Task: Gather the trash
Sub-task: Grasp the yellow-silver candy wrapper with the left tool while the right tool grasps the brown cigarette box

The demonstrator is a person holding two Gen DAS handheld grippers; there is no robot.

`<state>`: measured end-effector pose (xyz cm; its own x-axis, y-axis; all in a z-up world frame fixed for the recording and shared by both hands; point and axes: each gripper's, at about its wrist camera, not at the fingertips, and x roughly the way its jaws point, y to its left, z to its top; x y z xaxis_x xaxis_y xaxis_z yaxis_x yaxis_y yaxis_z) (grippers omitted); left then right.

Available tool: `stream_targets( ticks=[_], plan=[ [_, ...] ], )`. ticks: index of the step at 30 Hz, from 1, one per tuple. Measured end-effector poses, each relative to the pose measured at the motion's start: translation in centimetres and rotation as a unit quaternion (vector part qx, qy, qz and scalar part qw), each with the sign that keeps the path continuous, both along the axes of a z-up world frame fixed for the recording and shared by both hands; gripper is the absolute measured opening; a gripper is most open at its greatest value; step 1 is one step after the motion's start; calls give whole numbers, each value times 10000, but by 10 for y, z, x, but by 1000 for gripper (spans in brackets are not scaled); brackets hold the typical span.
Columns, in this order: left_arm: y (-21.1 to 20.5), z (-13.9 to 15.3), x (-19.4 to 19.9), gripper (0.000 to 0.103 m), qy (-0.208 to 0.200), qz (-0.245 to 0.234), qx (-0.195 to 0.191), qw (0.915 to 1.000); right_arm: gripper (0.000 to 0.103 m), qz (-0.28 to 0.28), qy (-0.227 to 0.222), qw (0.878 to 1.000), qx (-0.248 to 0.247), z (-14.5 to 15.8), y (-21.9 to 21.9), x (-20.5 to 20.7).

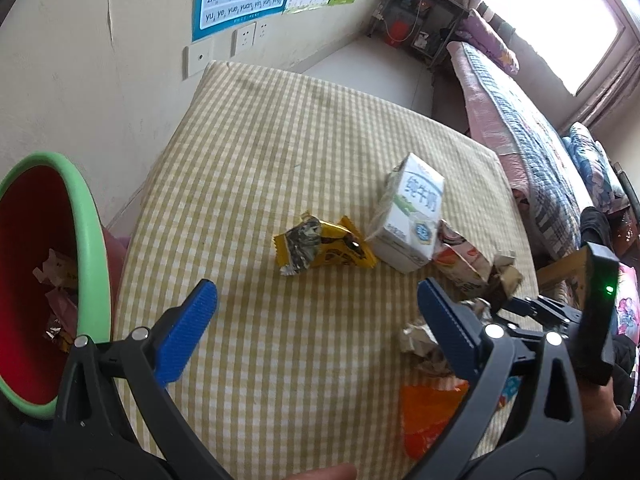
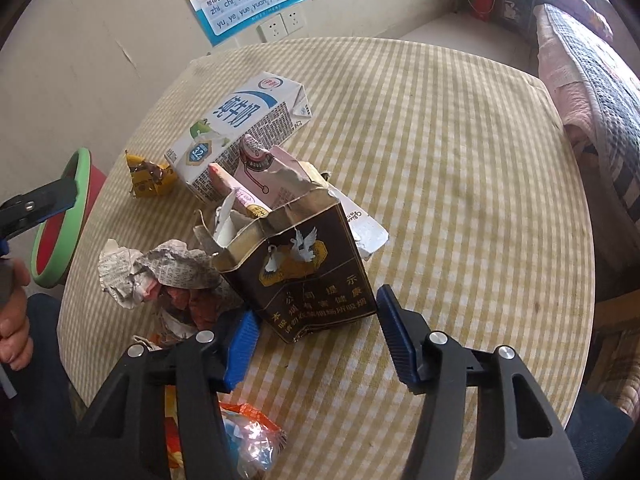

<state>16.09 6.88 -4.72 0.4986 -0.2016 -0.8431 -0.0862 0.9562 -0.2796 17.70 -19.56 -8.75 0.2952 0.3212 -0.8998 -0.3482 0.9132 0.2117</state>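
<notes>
Yellow-and-white checked tablecloth (image 2: 460, 184), brown cigarette pack (image 2: 304, 276), green-rimmed red bin (image 1: 48, 280), blue fingers (image 2: 394, 334).

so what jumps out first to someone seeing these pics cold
Probably the heap of trash on the checked tablecloth: a torn brown cigarette pack right between the open pads of the right gripper, with a white milk carton lying behind it and crumpled newspaper to its left. Next, the red bin with a green rim at the table's left edge, wrappers already inside.
</notes>
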Motion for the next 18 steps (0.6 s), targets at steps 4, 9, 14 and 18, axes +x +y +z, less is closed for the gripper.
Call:
stream_targets(
  ticks=[4, 9, 14, 18],
  plan=[
    [3, -11, 12, 98, 93, 35, -1, 10000, 55, -52, -33, 10000, 21, 5, -5, 2],
    [-4, -22, 31, 97, 150, -45, 51, 9999, 55, -152, -45, 9999, 13, 13, -11, 5],
    [-13, -34, 46, 87, 279, -79, 201, 9994, 55, -232, -74, 9997, 47, 17, -18, 6],
    [-15, -48, 55, 66, 533, -57, 160, 9984, 55, -267, -40, 9996, 25, 14, -23, 7]
  ],
)
